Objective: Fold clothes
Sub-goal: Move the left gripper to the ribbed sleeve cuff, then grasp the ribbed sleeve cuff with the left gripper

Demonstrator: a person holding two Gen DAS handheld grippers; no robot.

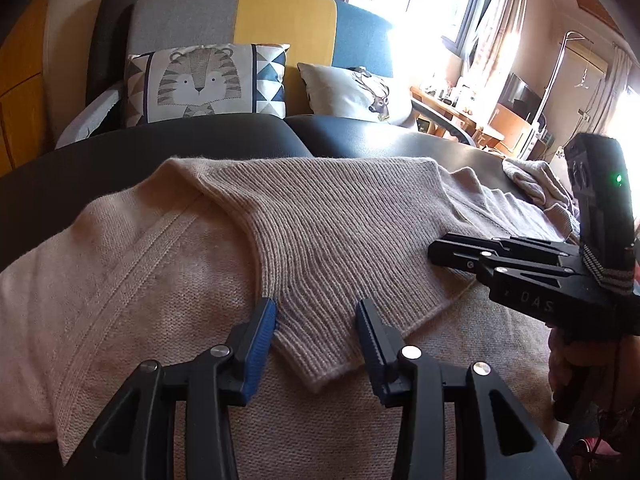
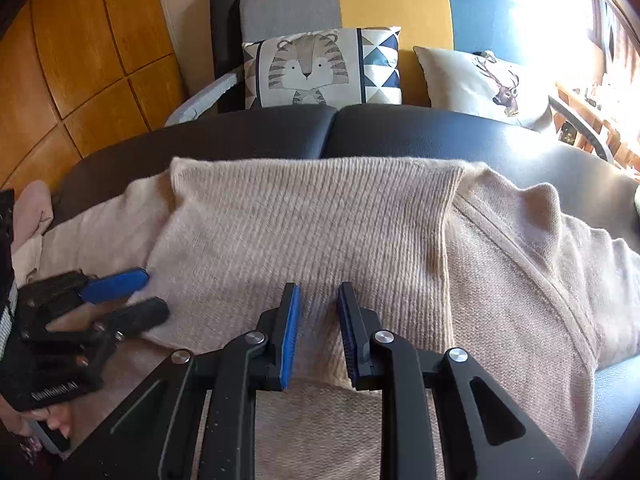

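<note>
One beige sweater (image 1: 168, 264) fills the middle and lower part of both views, spread flat on a black table (image 1: 100, 152); its single ribbed panel (image 1: 332, 224) is folded over the smoother knit, with a corner pointing toward the bottom centre of the left wrist view. The left gripper (image 1: 316, 324) sits at bottom centre there, jaws released, its two blue pads (image 1: 260, 344) straddling that ribbed corner without clamping it. The right gripper (image 2: 318, 332) sits at bottom centre of its own view, jaws also parted, hovering over the ribbed panel's near edge; in the left view it enters from the right edge. A hand (image 1: 576, 364) grips its handle at lower right. In the upper part of both frames stand two cushions, one tiger cushion (image 1: 204, 80) and one deer cushion (image 1: 356, 92), against a grey, yellow and blue sofa (image 1: 280, 16).
</note>
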